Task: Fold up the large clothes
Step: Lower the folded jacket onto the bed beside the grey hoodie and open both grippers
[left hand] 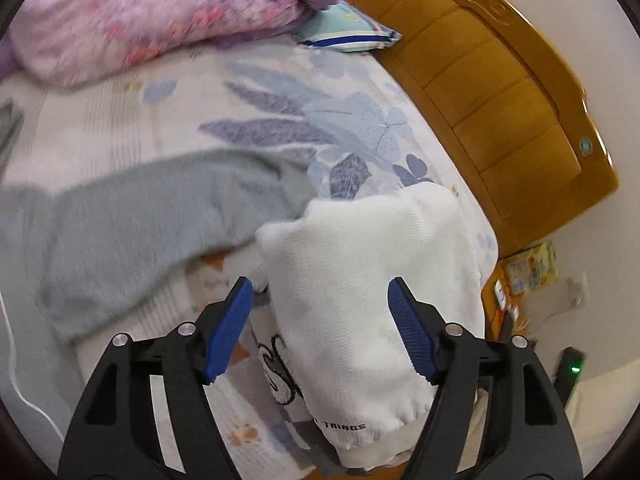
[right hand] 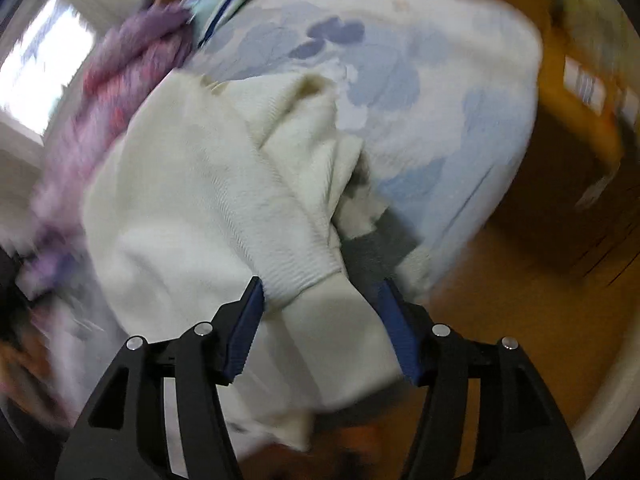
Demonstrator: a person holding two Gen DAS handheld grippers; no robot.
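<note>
A white knit garment [left hand: 372,280] with black print lies bunched on the bed's near right corner. My left gripper [left hand: 320,292] is open, its blue pads on either side of the garment's folded edge, above it. In the right wrist view the same white garment [right hand: 192,208] spreads over the bed, and its ribbed sleeve cuff [right hand: 304,276] runs down between my right gripper's [right hand: 320,292] open jaws. Whether the pads touch the cuff is unclear. This view is blurred.
A grey-green fuzzy garment [left hand: 132,220] lies left on the floral bedsheet [left hand: 320,120]. A pink-purple blanket [left hand: 140,12] and a striped pillow [left hand: 348,28] lie at the back. The wooden headboard [left hand: 500,92] is on the right; the floor with clutter [left hand: 532,268] is beyond the corner.
</note>
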